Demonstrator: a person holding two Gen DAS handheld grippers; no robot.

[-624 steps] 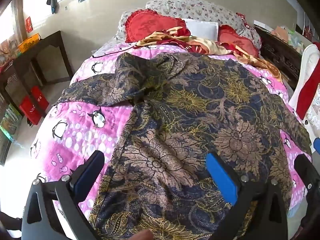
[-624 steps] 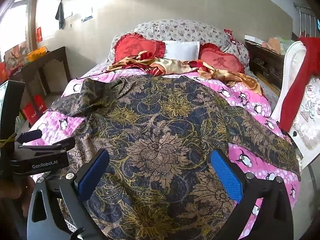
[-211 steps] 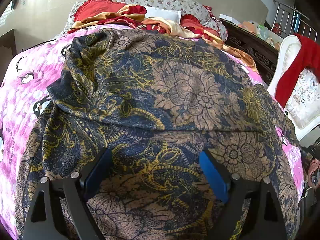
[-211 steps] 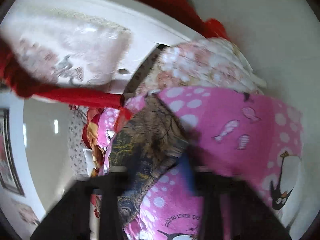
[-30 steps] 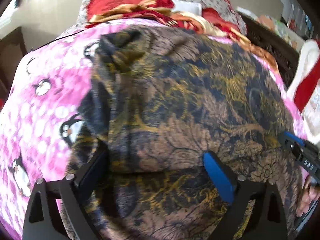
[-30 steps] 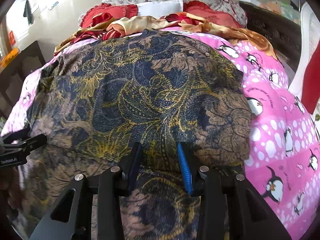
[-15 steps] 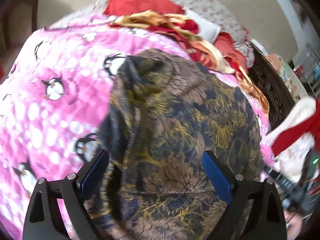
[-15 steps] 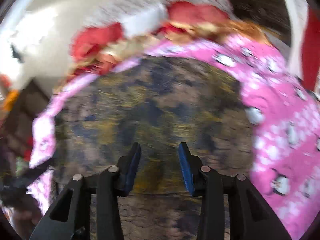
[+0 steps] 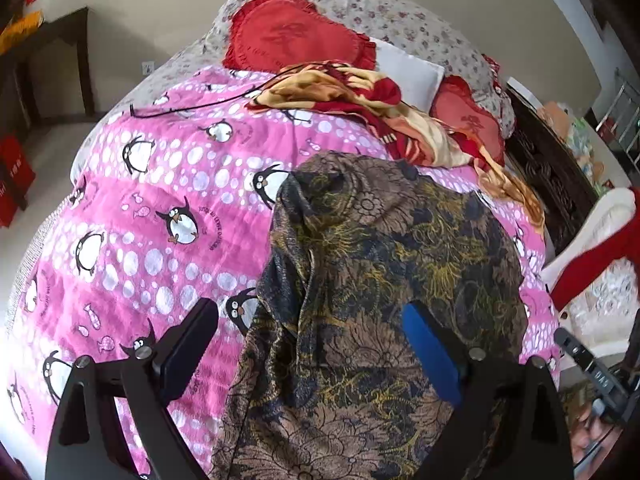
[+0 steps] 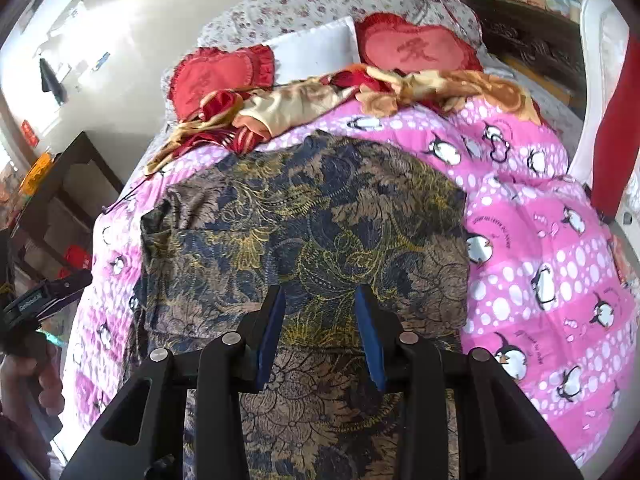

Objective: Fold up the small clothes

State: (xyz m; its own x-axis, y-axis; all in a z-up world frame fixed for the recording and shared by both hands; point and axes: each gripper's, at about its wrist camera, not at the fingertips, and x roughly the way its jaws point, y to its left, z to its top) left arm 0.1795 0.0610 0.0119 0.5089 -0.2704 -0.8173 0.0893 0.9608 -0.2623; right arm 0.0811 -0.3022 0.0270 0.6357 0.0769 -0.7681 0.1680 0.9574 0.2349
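A dark floral garment lies folded on the pink penguin blanket, its upper layer ending in a straight fold edge near me. My left gripper hovers above the garment's left side with its jaws wide open and empty. My right gripper hangs above the fold edge, jaws a narrow gap apart, and the cloth shows flat behind them, not pinched. In each wrist view the other gripper shows at the picture's edge, held by a hand.
Red heart cushions, a white pillow and a crumpled red-and-gold cloth lie at the bed's head. A dark wooden desk stands left of the bed. A white chair draped in red is on the right.
Both grippers have lifted up and away from the garment, so more of the bed shows. The garment stays folded on the blanket. Neither gripper's jaw gap has changed.
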